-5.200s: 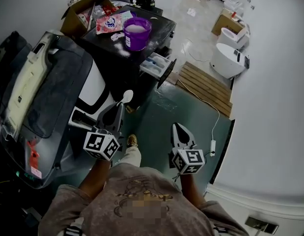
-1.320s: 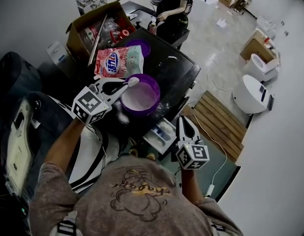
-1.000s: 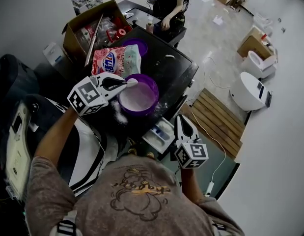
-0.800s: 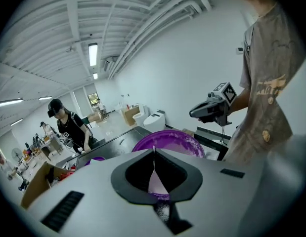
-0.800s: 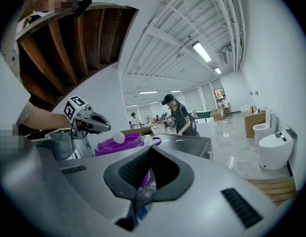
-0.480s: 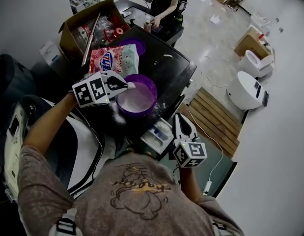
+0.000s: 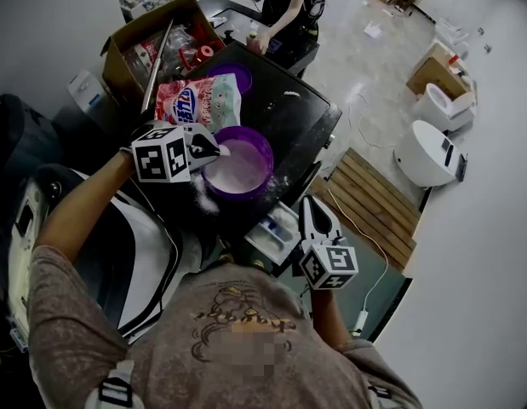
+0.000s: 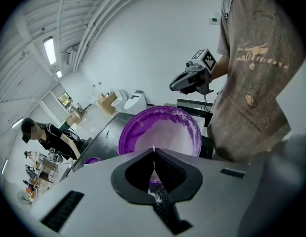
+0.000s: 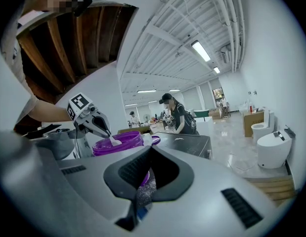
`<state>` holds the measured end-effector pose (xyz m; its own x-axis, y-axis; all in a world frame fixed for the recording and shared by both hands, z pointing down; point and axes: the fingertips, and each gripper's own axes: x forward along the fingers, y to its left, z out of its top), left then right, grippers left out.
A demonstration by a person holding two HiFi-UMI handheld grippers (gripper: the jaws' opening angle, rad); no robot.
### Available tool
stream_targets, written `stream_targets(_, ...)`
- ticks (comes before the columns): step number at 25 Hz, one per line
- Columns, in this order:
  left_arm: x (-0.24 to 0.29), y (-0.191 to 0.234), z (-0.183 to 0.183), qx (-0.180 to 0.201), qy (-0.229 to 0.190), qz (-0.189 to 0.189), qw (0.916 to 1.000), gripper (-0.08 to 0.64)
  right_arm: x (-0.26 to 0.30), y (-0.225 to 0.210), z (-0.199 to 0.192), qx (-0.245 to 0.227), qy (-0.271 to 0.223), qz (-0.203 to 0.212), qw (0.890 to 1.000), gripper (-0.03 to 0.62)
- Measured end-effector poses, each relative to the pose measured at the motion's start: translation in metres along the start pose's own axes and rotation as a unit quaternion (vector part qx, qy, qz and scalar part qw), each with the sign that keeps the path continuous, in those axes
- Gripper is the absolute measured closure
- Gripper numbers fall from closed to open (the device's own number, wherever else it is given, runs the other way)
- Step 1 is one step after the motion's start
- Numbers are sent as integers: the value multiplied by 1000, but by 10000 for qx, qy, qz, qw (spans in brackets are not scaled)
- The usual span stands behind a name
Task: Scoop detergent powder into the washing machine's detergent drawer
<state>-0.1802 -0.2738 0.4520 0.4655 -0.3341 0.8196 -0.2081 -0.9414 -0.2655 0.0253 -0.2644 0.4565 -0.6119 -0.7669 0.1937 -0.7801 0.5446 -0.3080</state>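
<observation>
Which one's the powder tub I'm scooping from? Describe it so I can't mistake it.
On the black washing machine top, look at the near edge, where the left gripper holds its spoon. The tub is the big round purple one with white powder inside; the purple piece behind it is smaller.

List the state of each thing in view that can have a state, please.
Left gripper: shut on spoon.
Spoon: held over the tub.
Right gripper: shut, empty.
Tub: open, white powder inside.
Drawer: pulled out.
Bag: lying flat.
Box: open.
</observation>
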Motion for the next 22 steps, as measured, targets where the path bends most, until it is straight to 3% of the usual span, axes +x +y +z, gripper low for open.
stream_targets(22,2,-3,-7,-38,247,-316,9992,537,0,-3,-2,-44,29,-87,9999,592)
